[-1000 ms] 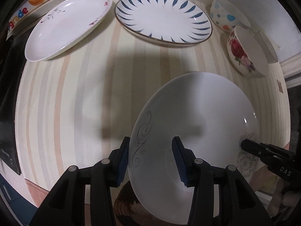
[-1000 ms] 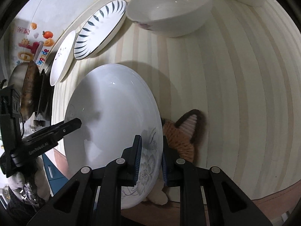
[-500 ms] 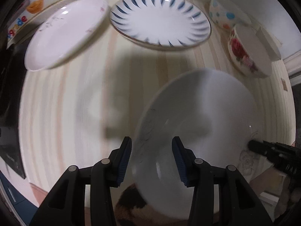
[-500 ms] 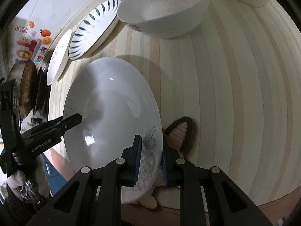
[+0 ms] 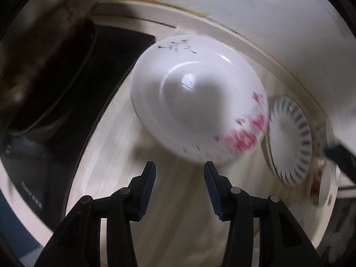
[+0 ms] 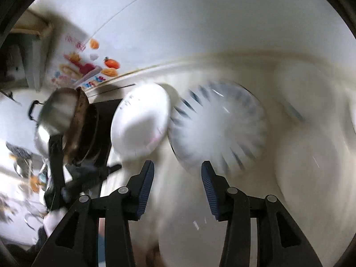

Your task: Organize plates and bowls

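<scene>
Lying blurred on the striped bench (image 5: 178,222), a white pink-flowered plate (image 5: 195,111) is sitting just beyond the left gripper (image 5: 179,189), whose fingers are standing apart, pinching nothing. Ahead of the right gripper (image 6: 177,187), its empty fingers spreading, a blue-rayed plate (image 6: 218,129) is lying.
</scene>
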### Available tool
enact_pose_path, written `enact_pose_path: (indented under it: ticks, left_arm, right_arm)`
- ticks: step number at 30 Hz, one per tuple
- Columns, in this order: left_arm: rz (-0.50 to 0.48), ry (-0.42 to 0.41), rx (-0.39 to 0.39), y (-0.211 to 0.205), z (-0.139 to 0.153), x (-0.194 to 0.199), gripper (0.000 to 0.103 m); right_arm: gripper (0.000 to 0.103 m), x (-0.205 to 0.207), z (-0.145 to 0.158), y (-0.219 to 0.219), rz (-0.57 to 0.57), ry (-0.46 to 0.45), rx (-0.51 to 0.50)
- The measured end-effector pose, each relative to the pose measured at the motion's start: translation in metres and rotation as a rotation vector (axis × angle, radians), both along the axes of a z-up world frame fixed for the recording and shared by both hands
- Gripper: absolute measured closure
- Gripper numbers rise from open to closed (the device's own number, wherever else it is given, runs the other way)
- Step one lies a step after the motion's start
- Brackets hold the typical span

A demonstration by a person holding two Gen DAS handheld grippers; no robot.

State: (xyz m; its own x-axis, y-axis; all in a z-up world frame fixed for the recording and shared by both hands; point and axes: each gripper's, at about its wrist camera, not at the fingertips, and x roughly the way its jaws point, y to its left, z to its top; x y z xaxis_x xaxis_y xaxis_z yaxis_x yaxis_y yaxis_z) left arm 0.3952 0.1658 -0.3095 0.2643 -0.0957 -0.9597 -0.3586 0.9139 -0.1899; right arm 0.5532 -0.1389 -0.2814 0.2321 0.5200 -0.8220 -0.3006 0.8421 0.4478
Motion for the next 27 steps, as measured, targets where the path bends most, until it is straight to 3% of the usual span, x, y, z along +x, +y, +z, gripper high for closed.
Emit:
enact_pose_path:
  ticks: [5, 9, 12, 14, 15, 23, 27]
  left_arm:
    - [0.041, 0.012, -0.041, 0.009, -0.027, 0.033, 0.06]
    - [0.068, 0.032, -0.064, 0.015, -0.04, 0.049, 0.061]
    - [0.083, 0.031, -0.086, 0.018, -0.047, 0.057, 0.062]
    - [0.089, 0.02, -0.078, 0.02, -0.046, 0.058, 0.065]
    - [0.088, 0.014, -0.074, 0.02, -0.045, 0.057, 0.067]
    - [0.054, 0.011, -0.021, 0.008, -0.046, 0.059, 0.068]
    - [0.044, 0.006, -0.05, 0.002, -0.037, 0.05, 0.067]
  right_arm:
    - [0.056, 0.087, -0.036, 0.087, 0.113, -0.022, -0.087]
    - [0.057, 0.122, -0.061, 0.119, 0.154, -0.035, -0.167]
    - [0.067, 0.138, -0.08, 0.126, 0.167, -0.011, -0.187]
    - [0.073, 0.144, -0.087, 0.13, 0.186, 0.007, -0.164]
    - [0.082, 0.145, -0.088, 0.133, 0.196, 0.012, -0.142]
    - [0.084, 0.143, -0.088, 0.126, 0.2, 0.009, -0.105]
    - [0.084, 0.133, -0.08, 0.119, 0.196, 0.011, -0.082]
